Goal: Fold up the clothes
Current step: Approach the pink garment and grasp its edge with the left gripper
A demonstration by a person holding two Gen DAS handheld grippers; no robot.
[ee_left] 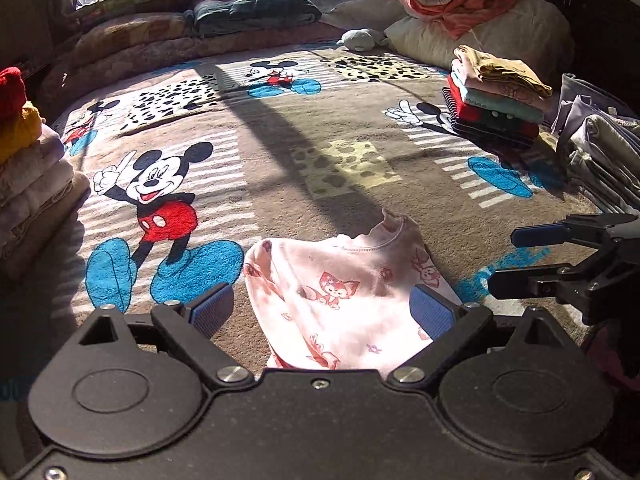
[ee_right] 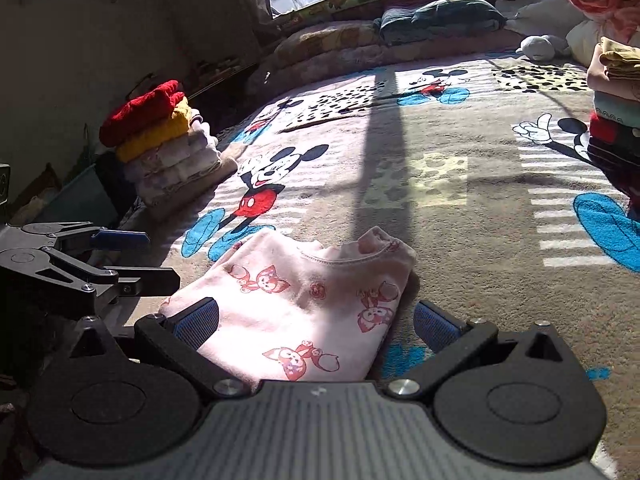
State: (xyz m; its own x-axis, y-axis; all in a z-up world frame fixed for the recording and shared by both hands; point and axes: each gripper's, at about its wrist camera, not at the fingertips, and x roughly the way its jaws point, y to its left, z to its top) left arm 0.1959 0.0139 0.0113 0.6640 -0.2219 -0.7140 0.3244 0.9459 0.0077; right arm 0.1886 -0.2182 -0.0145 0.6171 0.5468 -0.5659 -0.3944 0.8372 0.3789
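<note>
Blanket [ee_left: 280, 152] open beyond shirt [ee_left: 340, 300].

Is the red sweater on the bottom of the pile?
No, the red sweater sits at the very top of the pile, above the yellow one.

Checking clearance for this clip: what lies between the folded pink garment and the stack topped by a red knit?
Only bare cartoon-print blanket, no loose item. The right wrist view shows this stretch from the pink garment to the red-topped stack.
</note>
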